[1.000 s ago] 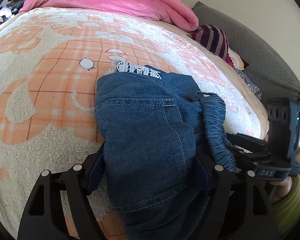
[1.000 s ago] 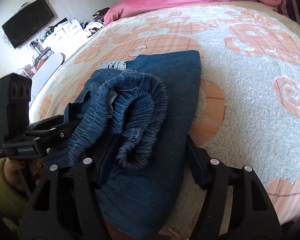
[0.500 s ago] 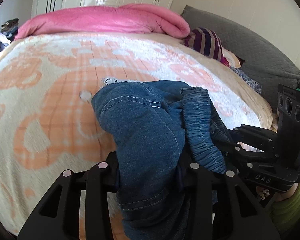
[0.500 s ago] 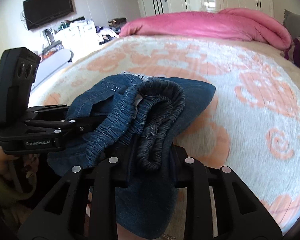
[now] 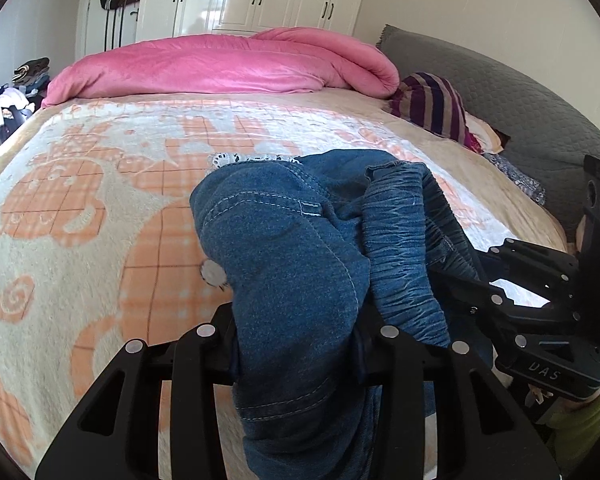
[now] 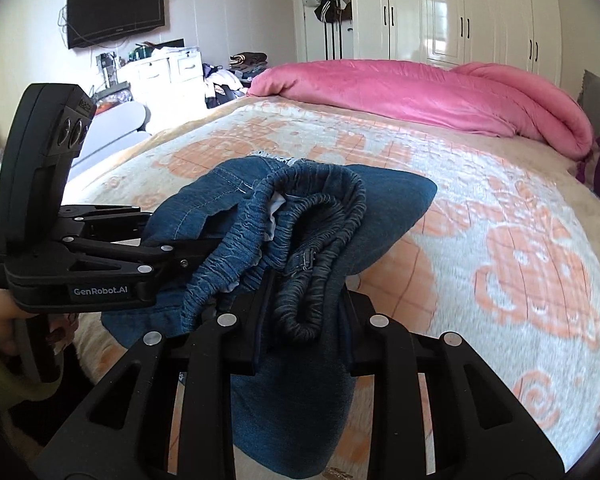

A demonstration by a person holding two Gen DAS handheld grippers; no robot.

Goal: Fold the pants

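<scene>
My left gripper (image 5: 296, 344) and right gripper (image 6: 304, 320) both pinch the pants (image 5: 292, 240) above the bed (image 5: 80, 240), fold not finished.

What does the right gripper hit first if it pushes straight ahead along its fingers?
The right gripper is shut on the jeans, so their bunched denim and waistband come first. Beyond, probably the patterned blanket; depth is unclear through the fisheye.

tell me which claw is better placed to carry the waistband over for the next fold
Right, probably. The right claw pinches the gathered elastic waistband itself; the left claw grips the plain denim side of the pants.
</scene>
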